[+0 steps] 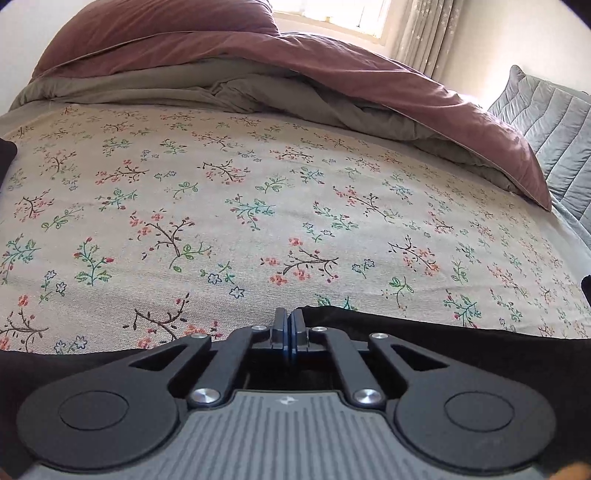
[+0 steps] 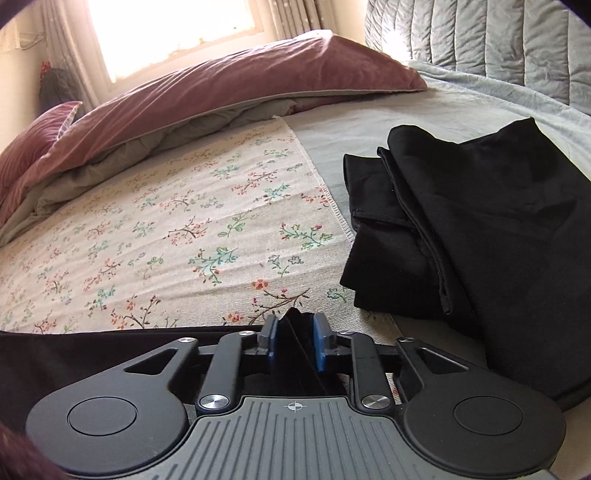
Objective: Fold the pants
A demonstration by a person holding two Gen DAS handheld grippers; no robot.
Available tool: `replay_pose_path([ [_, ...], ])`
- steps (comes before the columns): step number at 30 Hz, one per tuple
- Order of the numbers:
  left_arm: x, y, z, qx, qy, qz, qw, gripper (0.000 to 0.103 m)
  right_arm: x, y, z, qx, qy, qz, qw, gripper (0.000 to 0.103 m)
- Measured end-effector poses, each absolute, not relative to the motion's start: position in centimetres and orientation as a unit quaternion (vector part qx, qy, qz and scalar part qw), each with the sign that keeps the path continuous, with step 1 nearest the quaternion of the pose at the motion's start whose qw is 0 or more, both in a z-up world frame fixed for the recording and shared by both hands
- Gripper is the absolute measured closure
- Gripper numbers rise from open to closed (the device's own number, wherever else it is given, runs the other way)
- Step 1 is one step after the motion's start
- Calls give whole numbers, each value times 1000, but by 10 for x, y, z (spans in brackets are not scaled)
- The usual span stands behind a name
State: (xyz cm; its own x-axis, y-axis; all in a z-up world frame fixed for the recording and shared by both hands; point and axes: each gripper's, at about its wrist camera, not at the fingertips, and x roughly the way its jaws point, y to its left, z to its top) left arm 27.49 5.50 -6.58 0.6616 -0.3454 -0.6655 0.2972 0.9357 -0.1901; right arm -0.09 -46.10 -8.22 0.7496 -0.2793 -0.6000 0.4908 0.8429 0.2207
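On the bed, from left to right:
Left gripper (image 1: 289,328): low over the near edge of the bed; its blue pads are pressed together on the far edge of the black pants (image 1: 424,328), a thin layer of cloth pinched between them.
Pants: a black band of fabric stretched along the near edge of the flowered cloth (image 1: 258,206), running from one gripper to the other.
Flowered cloth: a pale sheet with pink and green sprigs, spread flat over the middle of the bed.
Right gripper (image 2: 294,341): also at the near edge; its jaws are clamped on a peaked fold of the same black fabric, which stands up between the blue pads.
Folded stack (image 2: 461,229): dark garments piled on the grey bedsheet (image 2: 369,125), just right of the flowered cloth's stitched edge and near the right gripper.
Far side: a rumpled mauve duvet (image 1: 332,62) with a grey-green underside, below a bright window (image 2: 170,33).
Far right: a grey quilted headboard (image 2: 498,40).
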Motion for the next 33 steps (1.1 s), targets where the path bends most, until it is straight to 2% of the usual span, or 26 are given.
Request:
replay_pose_path([
  [8,272,49,-54,-55,316,-186,929,93,4,-435,-42,53,227,-281,931,99],
  [14,286,34,-80,-34,326,-157,932,92,45,-451,-83,28,286,-301,909,99],
  [16,285,34,-76,-41,327,-147,933,90,51,-446,-91,6,292,-313,904,94],
  [18,278,32,-69,-29,329,-143,933,83,54,-440,-84,-4,296,-324,899,87],
  [19,272,32,-64,-19,328,-143,934,69,53,-437,-79,-6,295,-323,899,79],
  [20,264,32,-58,-7,325,-143,935,50,49,-431,-72,-7,289,-321,902,72],
  [21,255,34,-52,0,319,-140,937,42,45,-426,-65,-6,285,-315,905,56],
  [22,246,38,-46,3,315,-136,939,36,40,-420,-58,-4,281,-304,910,47],
  [24,230,47,-36,9,321,-125,939,33,31,-403,-41,0,276,-283,919,46],
  [26,212,56,-29,21,327,-112,938,25,21,-388,-29,10,271,-269,924,43],
  [28,192,67,-20,29,324,-98,941,21,13,-374,-20,27,264,-251,931,36],
  [33,147,107,-3,6,337,-62,939,10,-1,-322,-5,24,270,-190,943,35],
])
